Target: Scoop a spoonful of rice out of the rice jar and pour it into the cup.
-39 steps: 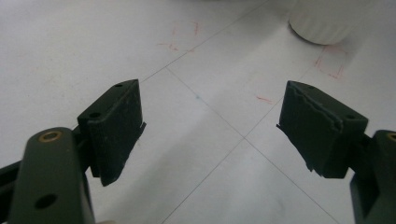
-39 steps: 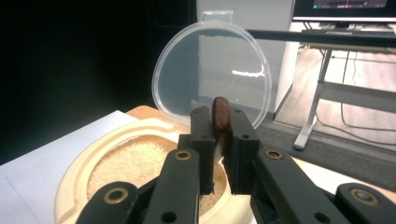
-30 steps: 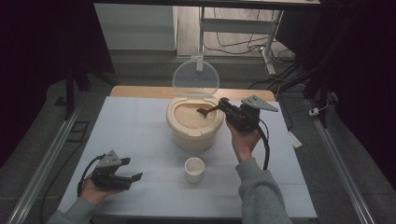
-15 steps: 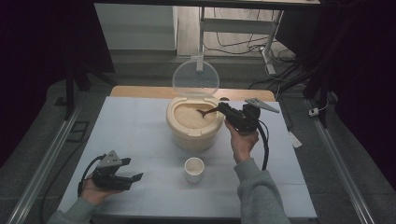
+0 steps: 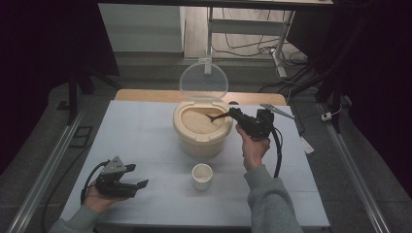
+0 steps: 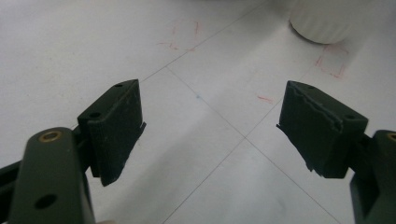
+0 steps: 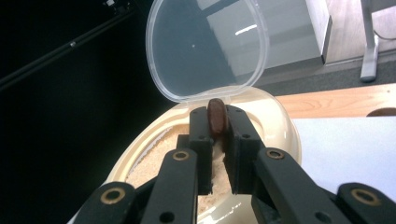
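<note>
The right claw is clamped on the handle of one dark spoon. The spoon's long axis runs level, right to left, with its bowl end pointing left into the cream bucket at the surface's centre. The bucket holds tan grain; its clear lid stands upright at the far rim. One small white cup stands near the bucket, on its near side. The left claw, jaws apart, rests at the near left, holding nothing.
</note>
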### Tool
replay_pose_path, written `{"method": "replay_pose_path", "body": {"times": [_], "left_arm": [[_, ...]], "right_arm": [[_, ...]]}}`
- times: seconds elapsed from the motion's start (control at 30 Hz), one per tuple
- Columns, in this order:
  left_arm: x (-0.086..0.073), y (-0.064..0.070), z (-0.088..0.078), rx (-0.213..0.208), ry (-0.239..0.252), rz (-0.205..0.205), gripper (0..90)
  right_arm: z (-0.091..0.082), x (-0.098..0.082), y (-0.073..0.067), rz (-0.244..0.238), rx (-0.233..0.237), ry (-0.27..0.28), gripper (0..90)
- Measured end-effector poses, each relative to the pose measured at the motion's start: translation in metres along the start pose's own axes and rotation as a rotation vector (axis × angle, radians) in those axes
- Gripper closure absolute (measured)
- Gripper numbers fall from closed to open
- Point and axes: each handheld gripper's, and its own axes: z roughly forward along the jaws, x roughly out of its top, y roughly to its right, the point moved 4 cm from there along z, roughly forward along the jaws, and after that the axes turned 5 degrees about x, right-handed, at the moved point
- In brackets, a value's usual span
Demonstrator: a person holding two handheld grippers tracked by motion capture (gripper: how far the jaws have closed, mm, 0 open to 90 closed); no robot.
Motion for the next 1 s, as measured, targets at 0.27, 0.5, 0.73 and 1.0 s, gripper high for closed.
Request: {"method": "replay_pose_path", "body": {"times": [0.27,0.5,0.73,1.0], "left_arm": [[0.000,0.000,0.000,0.000,0.001,0.000,21.1],[0.000,0.000,0.000,0.000,0.000,0.000,21.1],[0.000,0.000,0.000,0.000,-0.002,0.001,21.1],[0.000,-0.001,0.000,0.002,-0.001,-0.002,21.1]], "right_arm": [[-0.004,-0.002,0.005,0.075,0.024,0.013,81.9],[-0.005,-0.002,0.005,0.109,0.035,0.020,81.7],[-0.004,-0.003,0.001,0.125,0.049,0.009,82.1],[-0.010,-0.001,0.014,0.262,0.040,0.050,82.9]]}}
